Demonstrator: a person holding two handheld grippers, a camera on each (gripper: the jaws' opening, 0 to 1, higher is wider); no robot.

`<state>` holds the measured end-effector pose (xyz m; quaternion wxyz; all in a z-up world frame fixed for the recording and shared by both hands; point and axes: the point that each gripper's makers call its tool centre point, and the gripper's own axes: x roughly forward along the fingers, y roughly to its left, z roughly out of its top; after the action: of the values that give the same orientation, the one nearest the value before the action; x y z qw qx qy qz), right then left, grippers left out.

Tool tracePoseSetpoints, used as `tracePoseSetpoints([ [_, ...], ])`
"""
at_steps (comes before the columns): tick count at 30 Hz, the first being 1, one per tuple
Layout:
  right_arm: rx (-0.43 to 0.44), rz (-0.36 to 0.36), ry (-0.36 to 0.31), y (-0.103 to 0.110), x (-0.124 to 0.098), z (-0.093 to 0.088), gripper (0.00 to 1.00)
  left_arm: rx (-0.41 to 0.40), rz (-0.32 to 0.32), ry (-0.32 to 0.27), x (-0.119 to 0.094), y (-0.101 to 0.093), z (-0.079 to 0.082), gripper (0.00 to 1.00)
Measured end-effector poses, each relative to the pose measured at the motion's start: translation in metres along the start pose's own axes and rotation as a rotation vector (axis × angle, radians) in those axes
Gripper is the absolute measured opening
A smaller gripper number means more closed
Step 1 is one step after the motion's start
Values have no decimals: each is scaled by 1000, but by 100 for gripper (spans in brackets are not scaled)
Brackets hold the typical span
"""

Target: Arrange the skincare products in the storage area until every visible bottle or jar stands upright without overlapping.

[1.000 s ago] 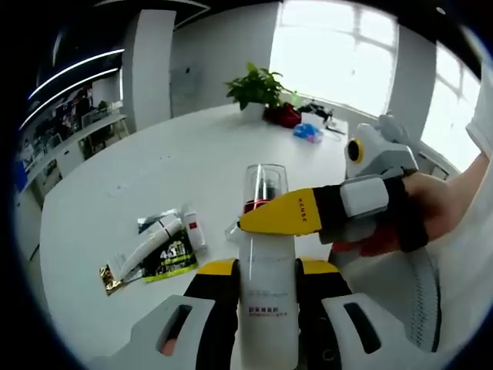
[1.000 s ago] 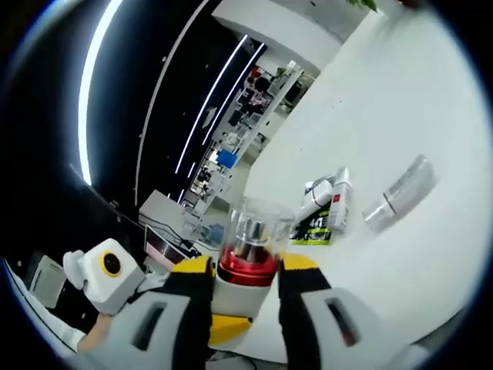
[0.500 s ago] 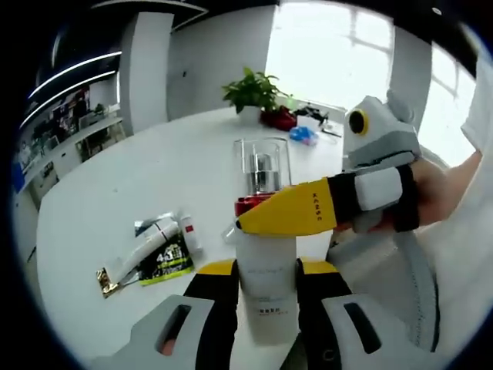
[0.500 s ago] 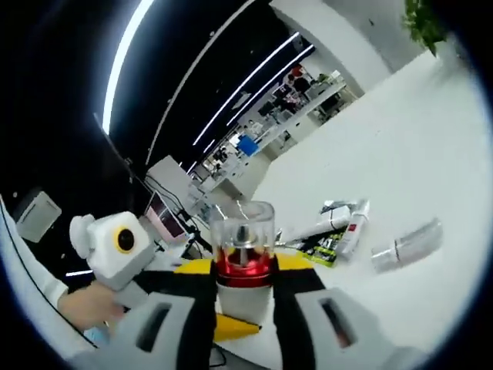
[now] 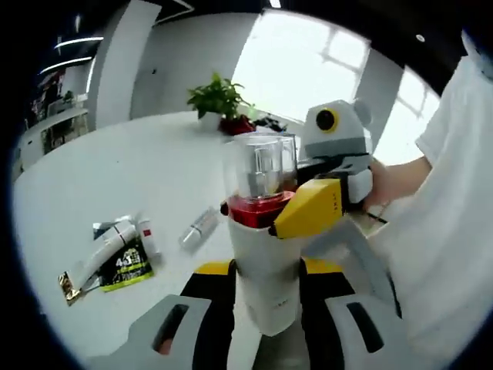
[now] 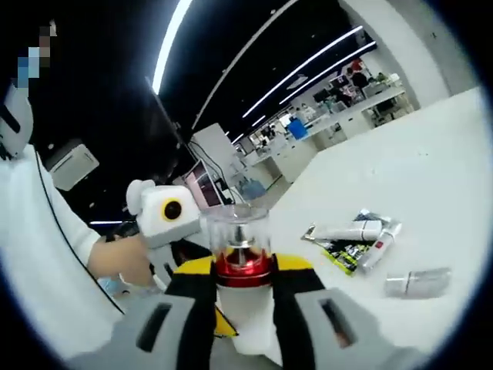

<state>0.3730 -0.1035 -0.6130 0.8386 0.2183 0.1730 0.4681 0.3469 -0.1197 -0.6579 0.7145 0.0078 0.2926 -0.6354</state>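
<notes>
While a white pump bottle (image 5: 266,270) with a red collar and a clear cap is held above the white bench (image 5: 115,173), it is gripped by both tools at once; the left tool (image 5: 266,281) is clamped on the bottle's white body, its yellow-tipped jaws pressed against either side; the right tool (image 6: 243,274) is clamped on the same bottle just below the red collar, as seen in the right gripper view, where the bottle (image 6: 243,270) rises between the jaws; in the left gripper view the right tool (image 5: 308,210) is seen entering from the right, with a yellow jaw laid against the collar and a person's hand (image 5: 381,181) behind it. In the right gripper view the left tool is seen at the left, carried by a hand (image 6: 123,258) from a white sleeve. On the bench, a white tube (image 6: 345,230) is laid flat on a dark green sachet (image 6: 347,254), with a small white tube with a red mark (image 6: 377,245) just beside them; a small clear bottle (image 6: 420,283) is laid on its side nearby, apart from the tubes. Toward the bench's far edge, a potted plant (image 5: 216,99) is placed.
</notes>
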Motion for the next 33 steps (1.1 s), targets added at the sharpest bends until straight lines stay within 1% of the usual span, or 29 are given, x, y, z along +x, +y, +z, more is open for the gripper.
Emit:
tracePoseSetpoints([
  [1, -6, 19, 2, 2, -1, 1, 26, 19, -38, 11, -1, -4, 0, 29],
  [3, -2, 60, -2, 7, -2, 5, 26, 43, -85, 33, -4, -9, 2, 29],
  [4, 1, 74, -5, 8, -3, 7, 26, 52, -103, 45, -5, -12, 3, 29],
  [6, -1, 134, -2, 16, -4, 13, 26, 94, -145, 75, -7, -17, 5, 29],
  [7, 0, 139, 0, 16, -4, 14, 26, 112, -158, 84, -7, -19, 6, 28],
  [8, -10, 168, 8, 19, -5, 16, 26, 133, -175, 100, -7, -21, 7, 28],
  [12, -61, 232, 40, 27, -7, 21, 26, 188, -209, 135, -5, -26, 13, 27],
  [17, -110, 288, 86, 32, -9, 21, 26, 216, -228, 154, 2, -30, 14, 27],
  [20, -145, 298, 113, 31, -10, 18, 26, 227, -221, 164, 8, -30, 13, 27],
  [21, -152, 296, 117, 30, -10, 17, 26, 224, -211, 168, 9, -29, 12, 26],
  [22, -178, 297, 122, 29, -11, 17, 26, 222, -198, 167, 11, -27, 12, 26],
  [24, -214, 290, 124, 25, -11, 18, 26, 241, -154, 152, 14, -22, 14, 26],
  [25, -219, 288, 126, 24, -11, 18, 26, 240, -126, 152, 16, -18, 15, 26],
  [26, -255, 277, 124, 20, -10, 18, 26, 240, -110, 153, 17, -15, 15, 26],
  [27, -265, 274, 123, 19, -10, 18, 27, 242, -86, 155, 18, -11, 15, 26],
  [28, -284, 261, 130, 15, -8, 16, 27, 252, -48, 165, 20, -4, 14, 26],
  [29, -284, 253, 131, 13, -6, 15, 27, 260, -30, 171, 21, -1, 13, 26],
  [33, -301, 208, 142, 0, -1, 9, 28, 229, 42, 188, 26, 15, 6, 26],
])
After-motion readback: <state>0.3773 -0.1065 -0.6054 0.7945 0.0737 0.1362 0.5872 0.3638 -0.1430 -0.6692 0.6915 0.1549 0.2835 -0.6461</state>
